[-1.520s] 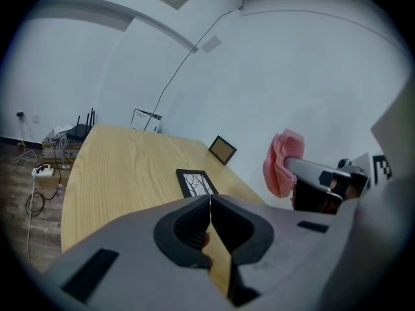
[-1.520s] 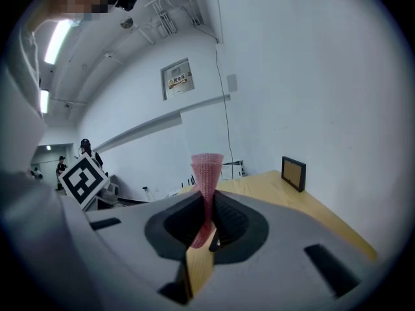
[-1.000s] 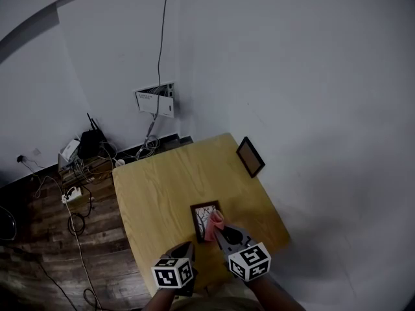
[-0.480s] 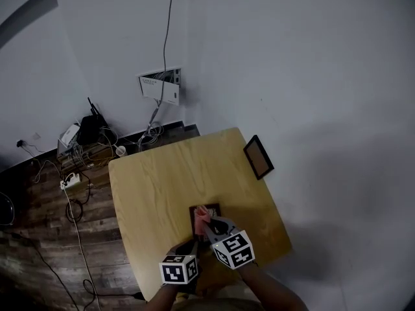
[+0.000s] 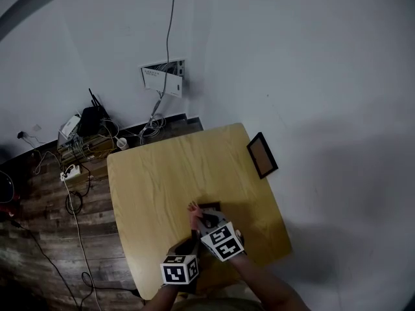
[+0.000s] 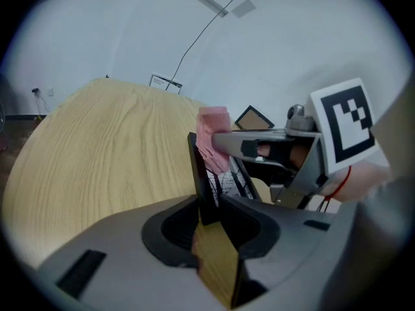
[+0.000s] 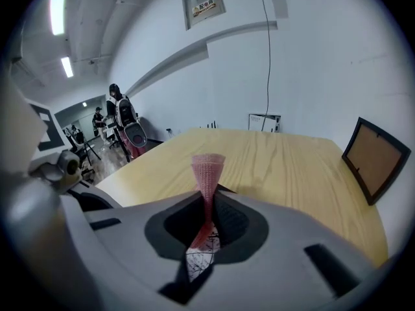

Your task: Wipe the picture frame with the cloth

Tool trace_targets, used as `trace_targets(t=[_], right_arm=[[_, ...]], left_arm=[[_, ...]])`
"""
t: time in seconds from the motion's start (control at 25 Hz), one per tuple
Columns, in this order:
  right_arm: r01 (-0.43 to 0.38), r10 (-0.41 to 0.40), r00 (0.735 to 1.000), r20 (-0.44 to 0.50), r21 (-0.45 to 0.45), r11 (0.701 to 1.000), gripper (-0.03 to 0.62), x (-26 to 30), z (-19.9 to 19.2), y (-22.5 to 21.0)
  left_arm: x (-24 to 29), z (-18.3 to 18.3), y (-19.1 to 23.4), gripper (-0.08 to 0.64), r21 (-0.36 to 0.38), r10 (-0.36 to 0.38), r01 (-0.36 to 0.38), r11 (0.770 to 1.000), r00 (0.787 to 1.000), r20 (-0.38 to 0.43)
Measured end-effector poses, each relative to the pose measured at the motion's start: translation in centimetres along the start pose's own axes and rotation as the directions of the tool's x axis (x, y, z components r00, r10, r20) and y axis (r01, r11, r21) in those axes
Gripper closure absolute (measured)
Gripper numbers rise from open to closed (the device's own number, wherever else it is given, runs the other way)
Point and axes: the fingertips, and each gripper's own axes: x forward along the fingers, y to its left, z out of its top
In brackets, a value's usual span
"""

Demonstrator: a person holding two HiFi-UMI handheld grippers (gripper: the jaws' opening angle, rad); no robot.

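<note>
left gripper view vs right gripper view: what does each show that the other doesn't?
Left only: the left tool clamped on the edge of the picture frame, and the marker cube of the right tool. Right only: the right tool with its jaws shut on the pink cloth, plus people in the far room. Both: the table, the pink cloth and a second frame by the wall.

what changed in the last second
The right gripper, shut on the pink cloth, swept leftward across the picture frame, from its right side to its left edge. The left gripper stayed clamped on the frame's near edge. The second frame stayed put.
</note>
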Motion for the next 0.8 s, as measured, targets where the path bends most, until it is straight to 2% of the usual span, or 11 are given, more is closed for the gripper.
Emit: trace_targets(t=[0.2,0.6,0.8], right_arm=[[0.021,-0.024,0.998,-0.057,-0.057,0.998,0.574,0.8,-0.2,-0.4],[0.061,-0.073,0.992,-0.101,-0.116,0.991,0.574,1.1,-0.7,-0.9],[0.093,-0.106,0.987,-0.117,-0.111,0.989,0.574,0.4,-1.3,-2.1]], left_arm=[[0.3,0.0,0.0,0.479,0.003,0.004,-0.004,1.000,1.000,-0.002],[0.3,-0.2,0.2,0.479,-0.036,0.004,-0.004,0.999,1.000,-0.002],[0.2,-0.2,0.3,0.477,-0.065,-0.021,0.020,0.998,1.000,-0.010]])
